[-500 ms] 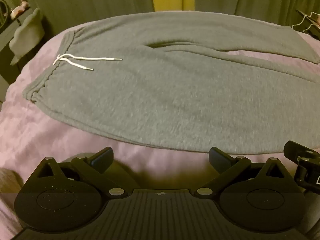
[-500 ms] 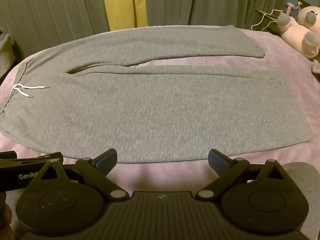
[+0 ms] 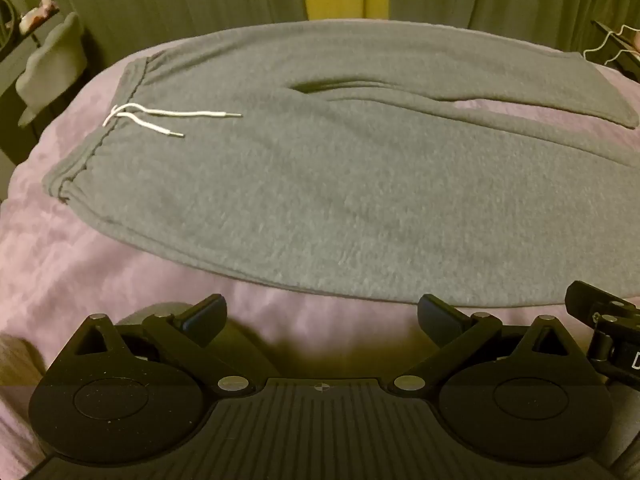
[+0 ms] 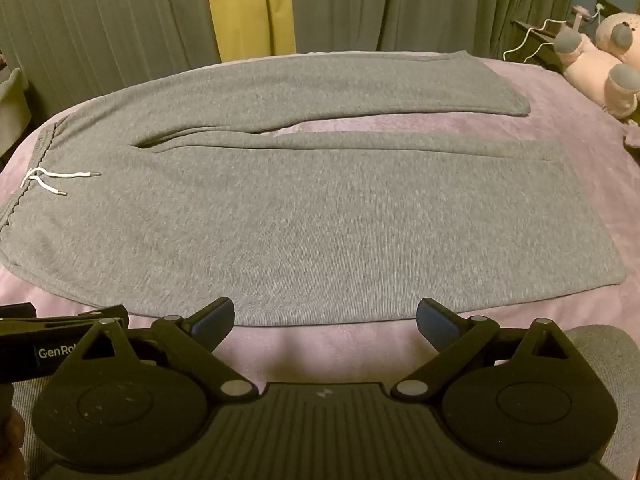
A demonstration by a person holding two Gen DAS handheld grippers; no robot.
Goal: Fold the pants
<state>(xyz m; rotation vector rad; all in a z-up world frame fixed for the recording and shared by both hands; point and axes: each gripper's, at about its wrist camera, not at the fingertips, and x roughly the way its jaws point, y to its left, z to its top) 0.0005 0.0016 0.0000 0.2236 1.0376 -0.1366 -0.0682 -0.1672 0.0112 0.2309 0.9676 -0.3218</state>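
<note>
Since the pants [image 4: 304, 200] lie flat on the bed [image 4: 580, 152], long axis 9-to-3, waistband at 9, we see the near hem at 12 of both grippers: left gripper [image 3: 322, 322] by the waist, right gripper [image 4: 325, 322] by the legs, jaws apart, empty.

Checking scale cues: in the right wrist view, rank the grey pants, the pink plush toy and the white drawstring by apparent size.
1. grey pants, filling most of the view.
2. pink plush toy, partly cut off at the frame edge and farther away, so its true size is uncertain.
3. white drawstring, smallest.
</note>
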